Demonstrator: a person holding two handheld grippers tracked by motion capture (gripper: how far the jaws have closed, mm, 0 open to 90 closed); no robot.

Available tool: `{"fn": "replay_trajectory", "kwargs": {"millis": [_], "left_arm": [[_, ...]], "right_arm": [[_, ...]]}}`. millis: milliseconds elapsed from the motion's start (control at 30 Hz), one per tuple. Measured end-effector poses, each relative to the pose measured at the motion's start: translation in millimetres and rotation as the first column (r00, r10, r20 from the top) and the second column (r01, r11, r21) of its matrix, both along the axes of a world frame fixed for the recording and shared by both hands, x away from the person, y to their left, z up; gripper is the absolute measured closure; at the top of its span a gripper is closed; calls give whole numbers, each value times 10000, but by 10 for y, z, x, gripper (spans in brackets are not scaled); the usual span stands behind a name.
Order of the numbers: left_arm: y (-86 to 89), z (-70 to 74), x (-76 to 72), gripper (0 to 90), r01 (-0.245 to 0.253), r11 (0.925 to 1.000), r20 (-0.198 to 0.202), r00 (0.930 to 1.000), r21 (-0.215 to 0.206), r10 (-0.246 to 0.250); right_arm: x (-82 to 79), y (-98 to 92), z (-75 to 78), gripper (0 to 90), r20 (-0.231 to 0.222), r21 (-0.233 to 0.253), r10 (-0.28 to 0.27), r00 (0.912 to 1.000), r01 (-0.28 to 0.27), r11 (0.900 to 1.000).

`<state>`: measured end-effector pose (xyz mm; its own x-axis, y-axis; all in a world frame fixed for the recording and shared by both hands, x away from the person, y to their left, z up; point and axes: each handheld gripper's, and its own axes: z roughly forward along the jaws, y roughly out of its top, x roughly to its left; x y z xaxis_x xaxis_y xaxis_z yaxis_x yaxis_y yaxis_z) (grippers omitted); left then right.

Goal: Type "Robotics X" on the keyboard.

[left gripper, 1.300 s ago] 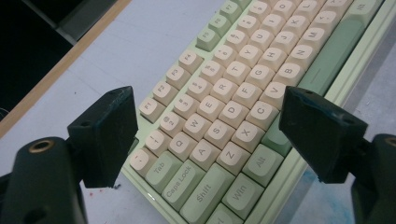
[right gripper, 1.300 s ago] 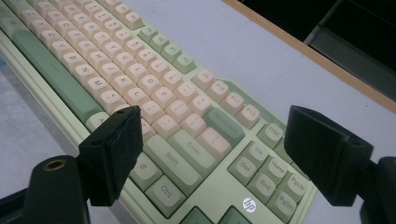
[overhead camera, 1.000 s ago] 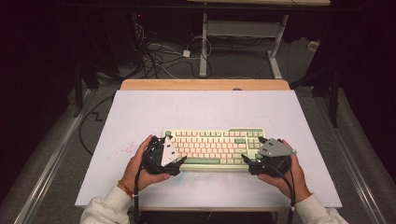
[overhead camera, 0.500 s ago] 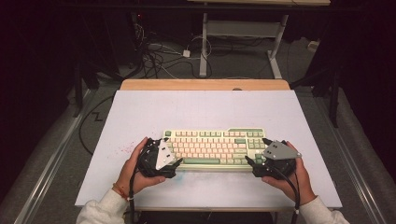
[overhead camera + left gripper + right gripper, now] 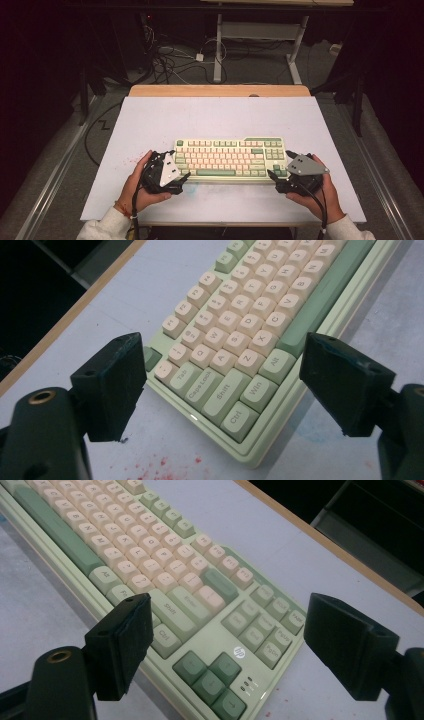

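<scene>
1. Your left gripper (image 5: 181, 178) has its jaws spread wide, gripping nothing — the pale green plastic keyboard with cream keys (image 5: 230, 159) lies just ahead, its Ctrl corner between them.
2. Your right gripper (image 5: 272, 175) is likewise agape — the arrow-key corner sits between its jaws.
3. The keyboard rests on the white table top (image 5: 200, 120).

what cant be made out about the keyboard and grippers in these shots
- Keyboard legends: too small to read in the high view.
- Keyboard's left corner keys: covered by the left gripper jaw in the left gripper view.
- Keyboard's far end: cut off by the top edge in the right gripper view.
- Right gripper jaw opening: blocked by its grey plate in the high view.
</scene>
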<state>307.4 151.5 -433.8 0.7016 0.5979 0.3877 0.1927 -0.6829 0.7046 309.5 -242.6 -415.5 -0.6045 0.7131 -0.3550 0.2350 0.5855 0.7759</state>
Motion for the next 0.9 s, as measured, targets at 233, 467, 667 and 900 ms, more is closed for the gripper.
{"fn": "replay_trajectory", "kwargs": {"millis": [233, 467, 667, 900], "left_arm": [[74, -26, -35, 172, -134, 9999, 6, 9999, 25, 134], [168, -58, -70, 171, -319, 9995, -4, 9995, 23, 319], [241, -97, -95, 171, -462, 9989, -61, 9989, 98, 462], [312, -151, -119, 170, -582, 9981, -154, 9982, 196, 585]], "right_arm": [[-27, -62, -7, 199, 28, 0, -79, 10000, 79, 10000], [-55, -125, -17, 199, 36, 12, -187, 9998, 187, 9998], [-75, -173, -39, 199, -6, -60, -292, 9996, 292, 9996], [-89, -242, -62, 199, -26, -20, -423, 9991, 423, 9991]]}}
